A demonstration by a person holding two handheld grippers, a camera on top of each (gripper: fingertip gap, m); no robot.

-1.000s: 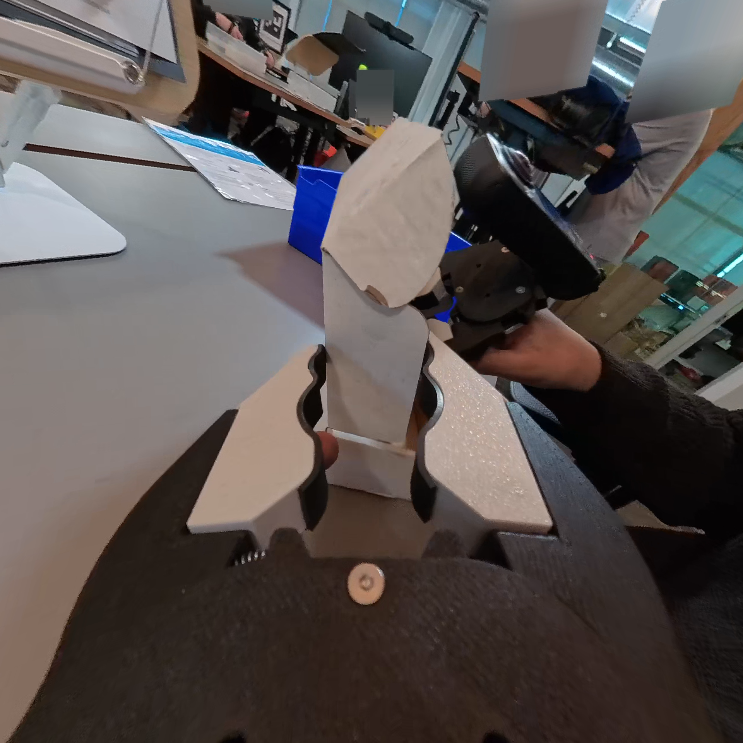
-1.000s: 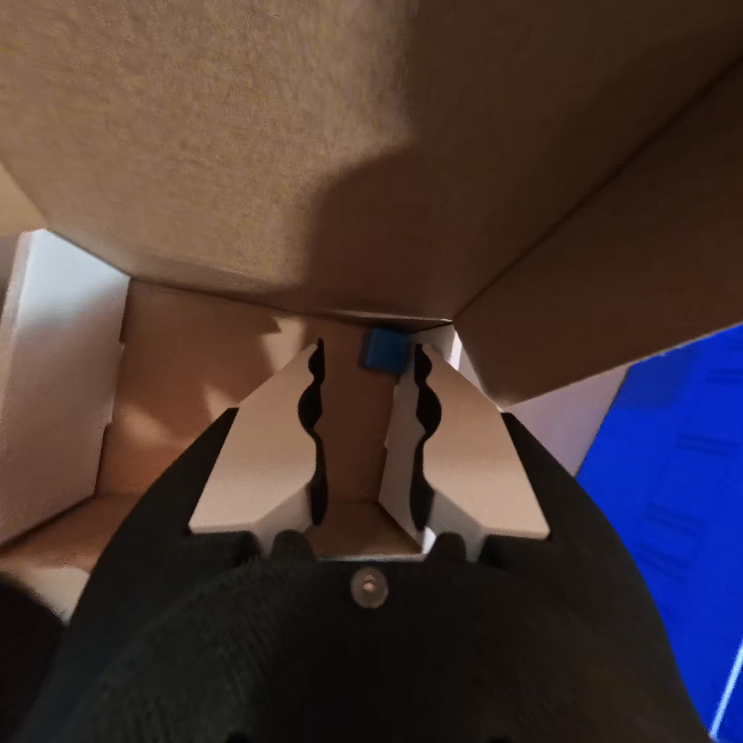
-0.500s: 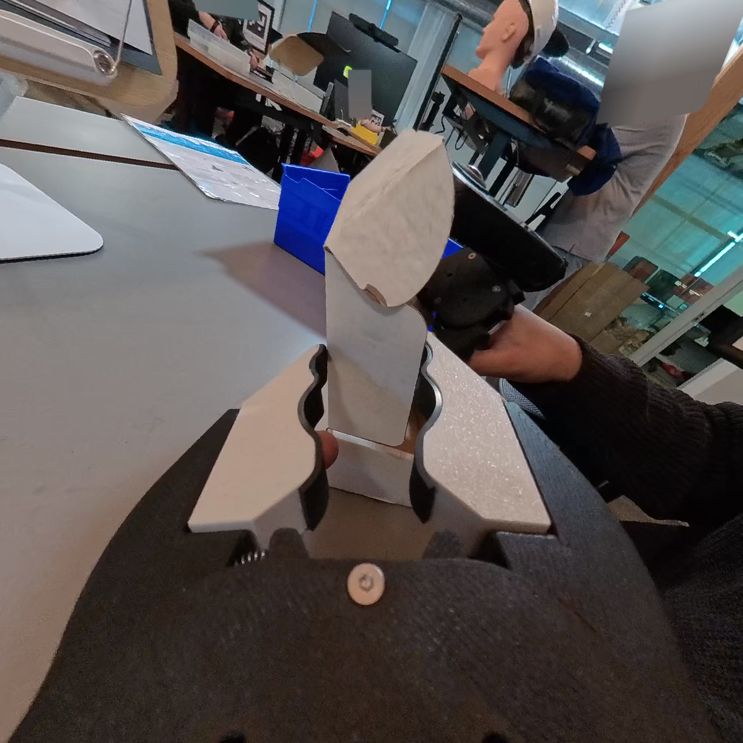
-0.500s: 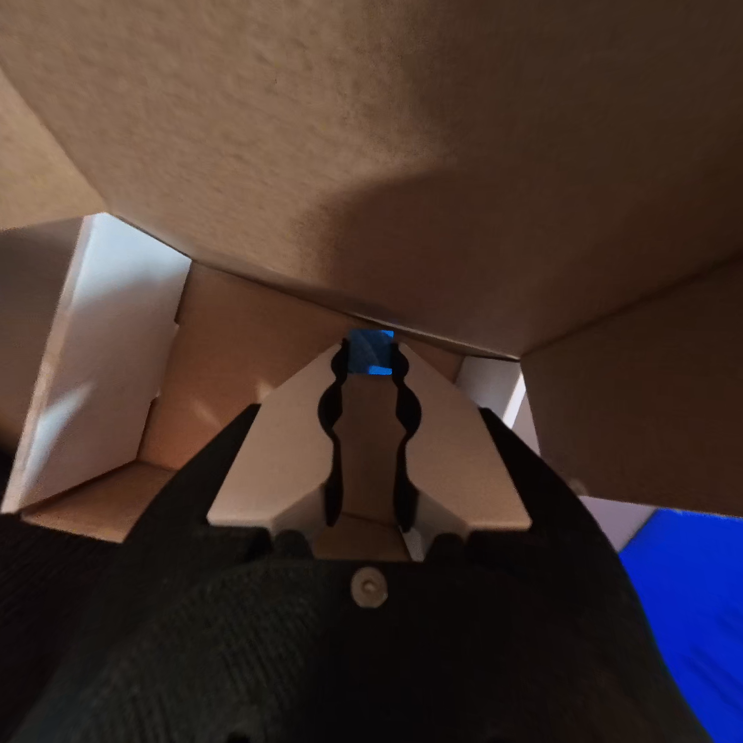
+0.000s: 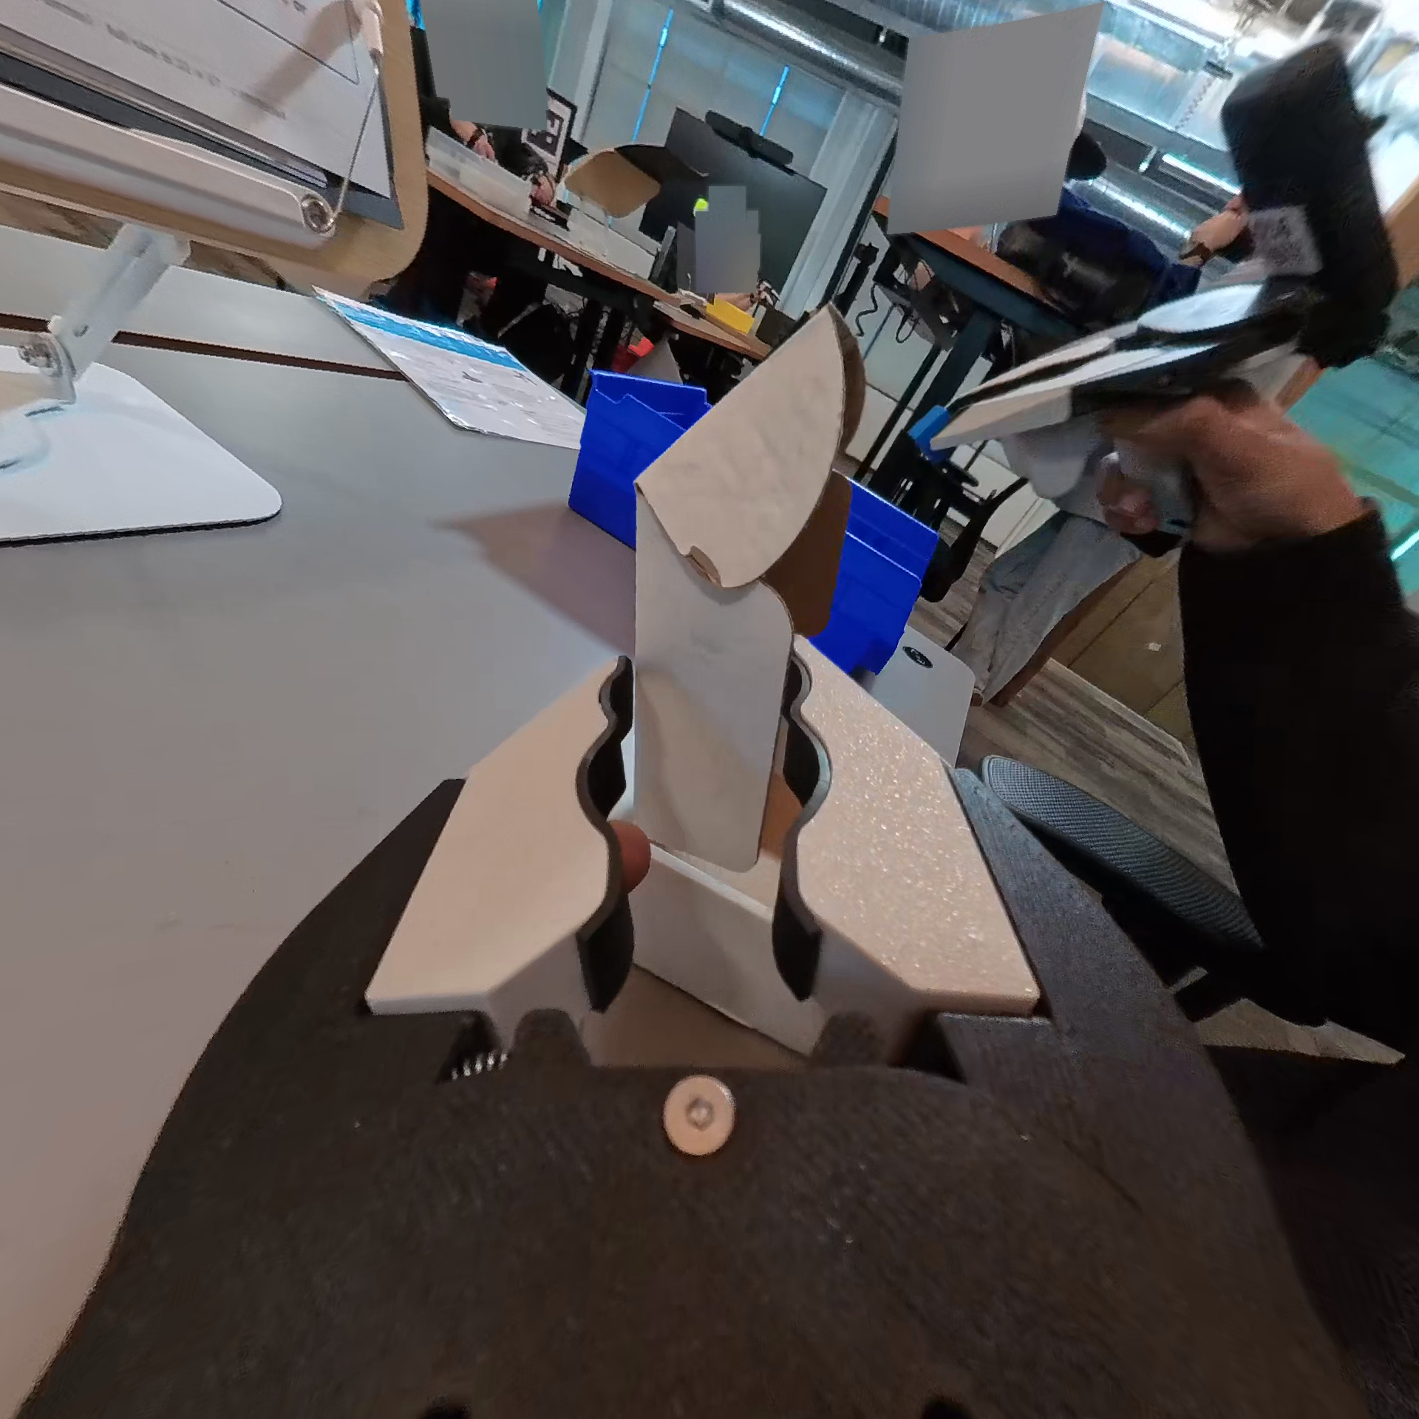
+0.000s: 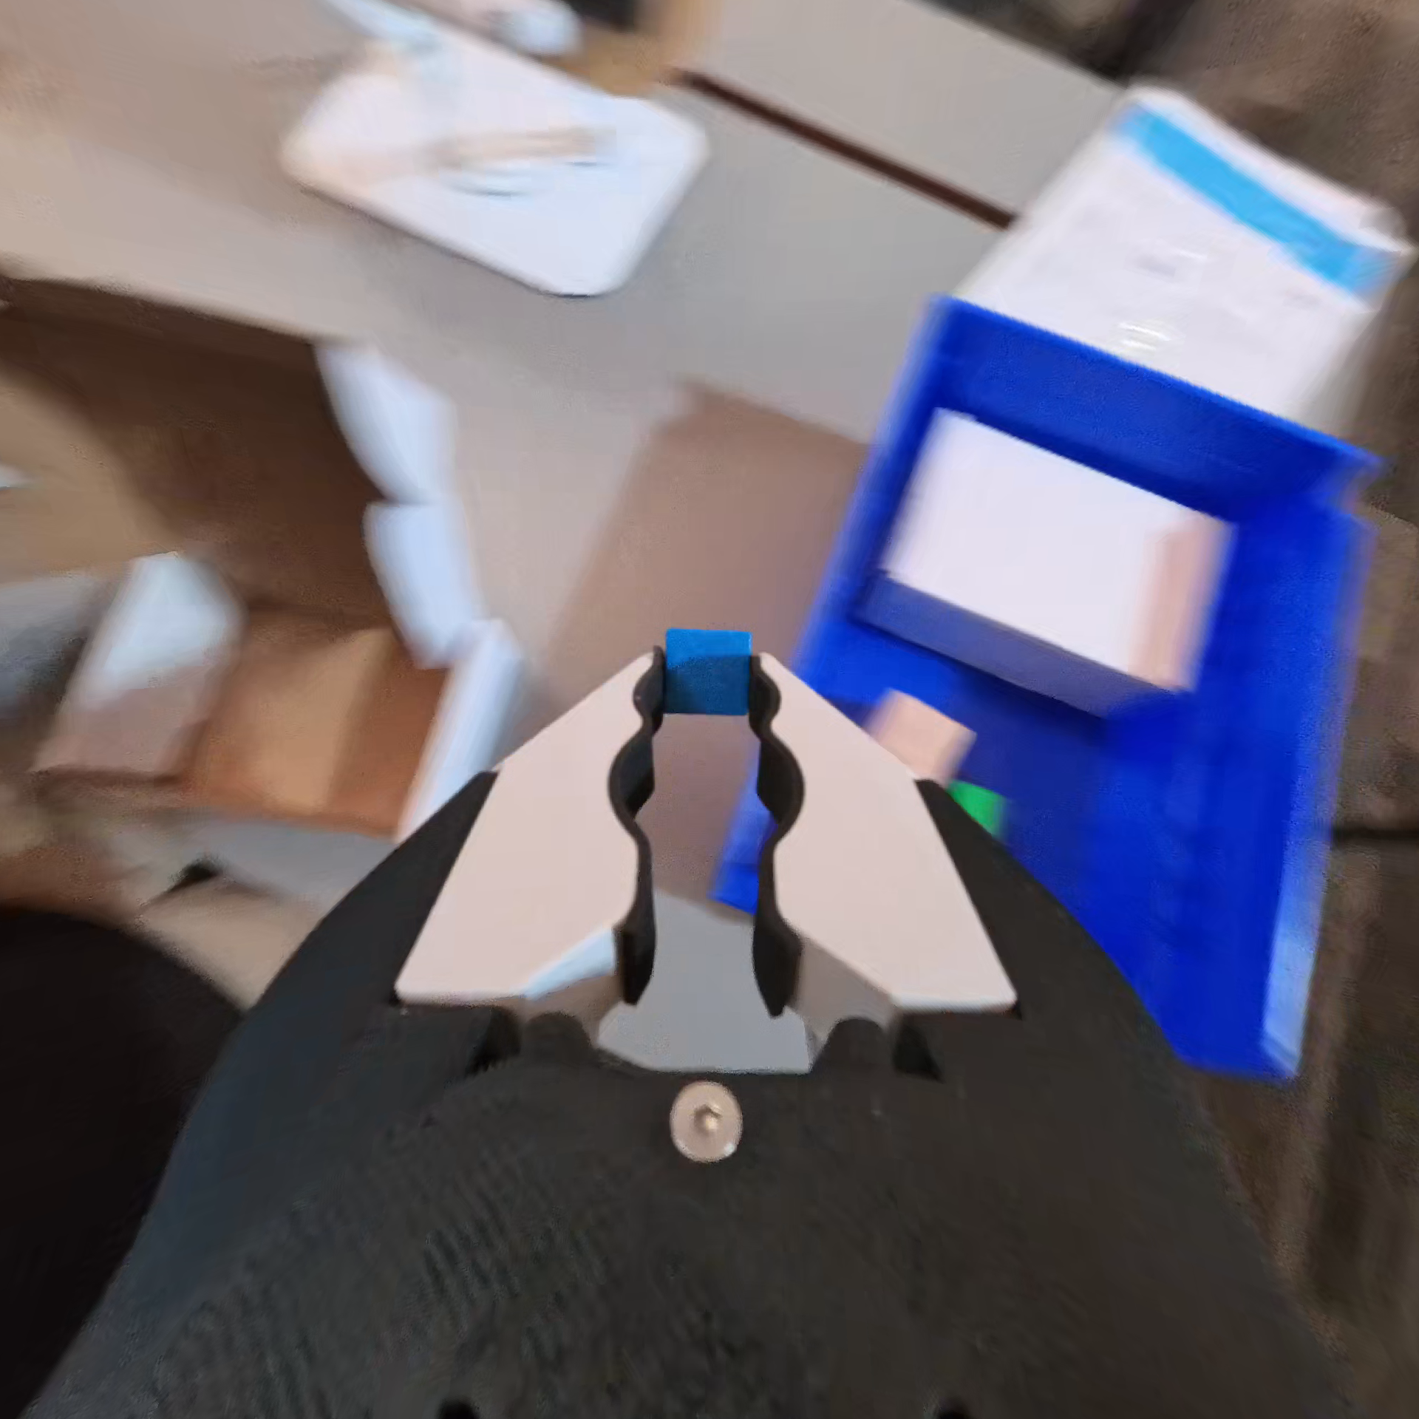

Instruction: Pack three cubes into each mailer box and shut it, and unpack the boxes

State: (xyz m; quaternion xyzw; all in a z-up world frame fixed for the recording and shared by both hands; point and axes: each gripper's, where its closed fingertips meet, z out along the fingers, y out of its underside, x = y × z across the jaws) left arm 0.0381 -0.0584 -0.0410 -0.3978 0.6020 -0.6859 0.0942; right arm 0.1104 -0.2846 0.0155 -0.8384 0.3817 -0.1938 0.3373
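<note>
My left gripper [image 5: 702, 683] is shut on the upright white flap [image 5: 714, 691] of the mailer box lid and holds the lid up. The box's white wall [image 5: 714, 944] shows between the fingers. My right gripper [image 6: 706, 676] is shut on a small blue cube [image 6: 706, 679] at its fingertips. It is out of the box, in the air over the table. In the left wrist view it is raised at the upper right [image 5: 948, 430], in a person's hand, with the blue cube [image 5: 933, 424] at its tip. The open mailer box [image 6: 307, 614] is blurred at the left.
A blue bin [image 6: 1152, 845] stands on the grey table [image 5: 230, 691] at the right. It holds a shut white mailer box [image 6: 1052, 568], a green cube [image 6: 977, 806] and a tan cube [image 6: 921, 737]. A white monitor base [image 5: 115, 476] and a printed sheet [image 5: 468, 376] lie farther back.
My right gripper shut on the blue cube inside the box, then drew out and rose to the right with it. My left gripper kept its hold on the lid flap.
</note>
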